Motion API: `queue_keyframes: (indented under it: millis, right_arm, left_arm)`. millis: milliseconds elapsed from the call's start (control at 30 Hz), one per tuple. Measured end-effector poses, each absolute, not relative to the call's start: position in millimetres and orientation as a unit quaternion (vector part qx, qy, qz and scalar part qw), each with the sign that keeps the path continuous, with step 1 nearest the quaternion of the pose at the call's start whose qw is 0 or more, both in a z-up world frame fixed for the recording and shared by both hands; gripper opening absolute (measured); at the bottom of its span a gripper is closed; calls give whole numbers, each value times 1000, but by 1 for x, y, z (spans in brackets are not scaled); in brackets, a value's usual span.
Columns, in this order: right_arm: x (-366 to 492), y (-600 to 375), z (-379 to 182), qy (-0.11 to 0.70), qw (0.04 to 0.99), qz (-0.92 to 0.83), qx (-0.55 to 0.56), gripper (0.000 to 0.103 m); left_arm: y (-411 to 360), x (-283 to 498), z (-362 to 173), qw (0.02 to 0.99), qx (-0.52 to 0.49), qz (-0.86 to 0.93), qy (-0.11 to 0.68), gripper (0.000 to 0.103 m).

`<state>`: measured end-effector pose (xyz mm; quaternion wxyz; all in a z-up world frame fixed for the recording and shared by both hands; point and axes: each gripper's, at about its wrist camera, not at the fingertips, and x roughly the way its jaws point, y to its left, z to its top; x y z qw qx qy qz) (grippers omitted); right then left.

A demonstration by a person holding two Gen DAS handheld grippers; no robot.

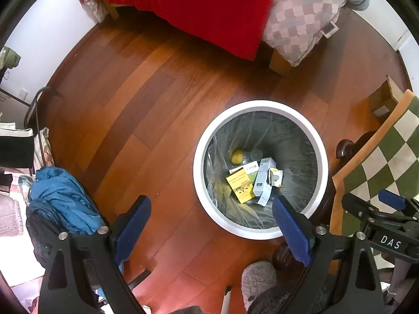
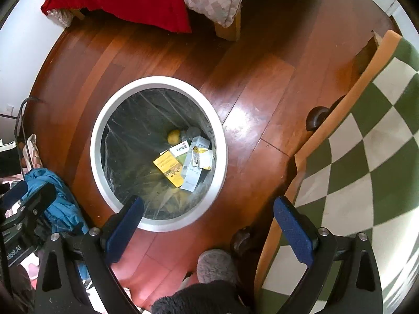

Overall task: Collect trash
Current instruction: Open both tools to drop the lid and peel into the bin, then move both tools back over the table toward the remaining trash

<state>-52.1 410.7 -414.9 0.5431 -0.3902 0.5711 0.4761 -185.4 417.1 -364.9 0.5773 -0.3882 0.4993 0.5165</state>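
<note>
The left gripper (image 1: 211, 226) is hanging with its jaws spread wide and empty, just left of the round white-rimmed trash bin with a clear plastic liner (image 2: 95, 141). Inside the bin, a yellow cardboard box (image 2: 169, 168) and pale grey cartons (image 2: 192, 174) are lying at the bottom. The right gripper (image 2: 208, 229) is hovering just right of the bin, its jaws likewise wide apart and holding nothing.

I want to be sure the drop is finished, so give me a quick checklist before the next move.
1. Left gripper empty, jaws wide: ok.
2. Right gripper empty, jaws wide: ok.
3. Trash inside the bin: ok; yellow box and grey carton lie at the bottom.
4. Bin liner in place: ok.
5. Floor near the bin free of trash: ok.
6. More trash elsewhere: cannot tell.
</note>
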Motion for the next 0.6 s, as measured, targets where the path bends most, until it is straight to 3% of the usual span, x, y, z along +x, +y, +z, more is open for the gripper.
queue_keyframes:
  millis: [600]
  right_arm:
    - [-37,320,-251,512,616,532,-274,101]
  left_arm:
    - [328,-184,-210,660,-301,553,409,94]
